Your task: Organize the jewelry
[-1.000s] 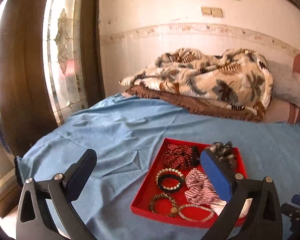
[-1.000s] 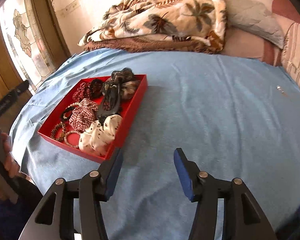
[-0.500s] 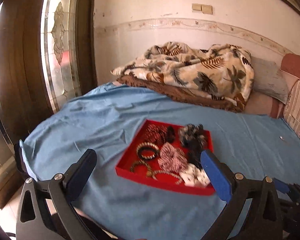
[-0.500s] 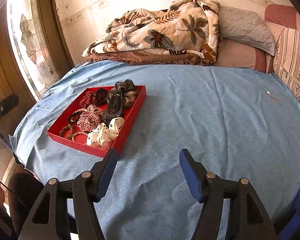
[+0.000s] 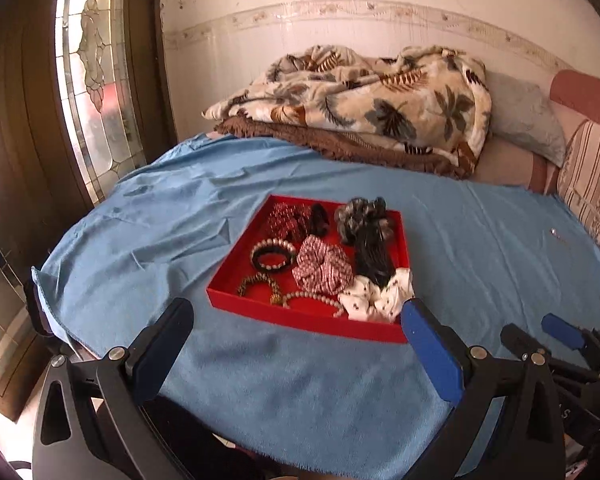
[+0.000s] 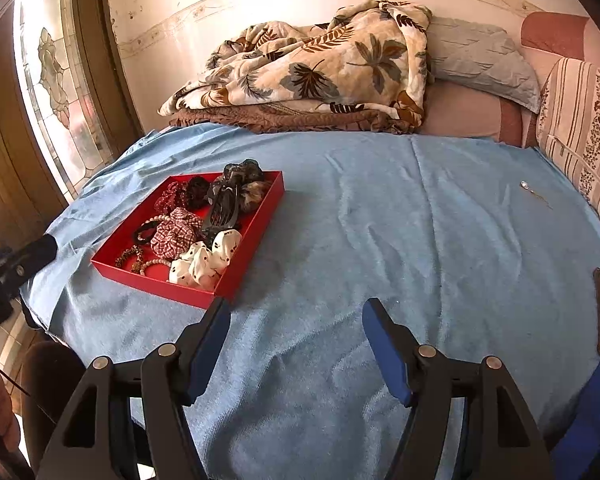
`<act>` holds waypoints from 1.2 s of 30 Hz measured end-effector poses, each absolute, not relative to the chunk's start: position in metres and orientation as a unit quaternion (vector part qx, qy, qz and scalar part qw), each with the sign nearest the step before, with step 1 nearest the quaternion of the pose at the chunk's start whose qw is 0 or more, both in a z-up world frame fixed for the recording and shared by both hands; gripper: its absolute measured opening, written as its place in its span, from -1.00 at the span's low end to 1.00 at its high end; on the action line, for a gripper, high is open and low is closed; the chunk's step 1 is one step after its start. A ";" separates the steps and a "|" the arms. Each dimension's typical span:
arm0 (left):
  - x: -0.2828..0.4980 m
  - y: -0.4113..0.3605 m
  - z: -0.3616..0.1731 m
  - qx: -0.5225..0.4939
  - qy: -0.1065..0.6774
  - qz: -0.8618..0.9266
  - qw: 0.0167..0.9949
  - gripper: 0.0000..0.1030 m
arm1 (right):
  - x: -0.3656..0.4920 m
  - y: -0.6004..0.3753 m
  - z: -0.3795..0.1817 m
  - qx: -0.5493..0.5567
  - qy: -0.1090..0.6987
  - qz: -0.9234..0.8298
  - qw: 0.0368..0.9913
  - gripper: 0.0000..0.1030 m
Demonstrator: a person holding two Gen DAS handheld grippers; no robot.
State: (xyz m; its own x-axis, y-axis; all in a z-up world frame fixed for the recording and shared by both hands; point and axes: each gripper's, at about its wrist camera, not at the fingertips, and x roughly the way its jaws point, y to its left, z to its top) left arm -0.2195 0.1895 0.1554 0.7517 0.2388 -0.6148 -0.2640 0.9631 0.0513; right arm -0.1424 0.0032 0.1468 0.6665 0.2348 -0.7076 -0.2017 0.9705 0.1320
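A bed covered with a blue cloth carries a red tray near its left side. A leaf-print blanket and grey pillow lie at the far end, and a small pin rests alone to the right.

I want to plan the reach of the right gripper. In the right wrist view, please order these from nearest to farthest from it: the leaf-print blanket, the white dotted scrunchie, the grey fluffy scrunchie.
1. White dotted scrunchie, in the near corner of the red tray, left of the right gripper.
2. Grey fluffy scrunchie, at the tray's far end.
3. Leaf-print blanket, against the wall.
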 end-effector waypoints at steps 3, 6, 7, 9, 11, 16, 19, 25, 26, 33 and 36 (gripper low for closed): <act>-0.217 0.188 0.149 -0.013 0.341 0.136 0.930 1.00 | -0.142 0.003 0.145 0.021 0.393 0.116 0.912 0.48; -0.215 0.188 0.144 -0.014 0.355 0.135 0.925 1.00 | -0.140 0.003 0.142 0.022 0.397 0.113 0.910 0.48; -0.214 0.187 0.142 -0.013 0.359 0.136 0.923 1.00 | -0.140 0.003 0.142 0.022 0.398 0.113 0.910 0.48; -0.213 0.187 0.140 -0.014 0.365 0.134 0.921 1.00 | -0.140 0.002 0.142 0.021 0.398 0.110 0.911 0.48; -0.212 0.187 0.138 -0.015 0.369 0.132 0.920 1.00 | -0.140 0.003 0.142 0.019 0.397 0.107 0.911 0.48; -0.211 0.185 0.133 -0.014 0.379 0.122 0.917 1.00 | -0.141 0.004 0.139 0.015 0.398 0.104 0.911 0.52; -0.211 0.184 0.130 -0.012 0.384 0.116 0.916 1.00 | -0.142 0.004 0.138 0.014 0.401 0.101 0.910 0.52; -0.210 0.189 0.127 -0.018 0.391 0.112 0.913 1.00 | -0.142 0.006 0.136 0.011 0.405 0.099 0.909 0.54; -0.209 0.190 0.126 -0.020 0.393 0.113 0.913 1.00 | -0.142 0.007 0.135 0.010 0.406 0.099 0.908 0.54; -0.208 0.199 0.120 -0.037 0.400 0.111 0.909 1.00 | -0.141 0.013 0.130 0.002 0.415 0.099 0.905 0.54; -0.208 0.201 0.119 -0.038 0.400 0.111 0.909 1.00 | -0.140 0.015 0.128 -0.001 0.417 0.098 0.904 0.55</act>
State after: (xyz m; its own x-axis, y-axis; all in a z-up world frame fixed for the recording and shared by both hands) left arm -0.2079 0.2005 0.1195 0.6549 0.1710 -0.7361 -0.2311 0.9727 0.0203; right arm -0.1404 0.0152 0.1284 0.6333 0.1766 -0.7535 -0.1786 0.9807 0.0797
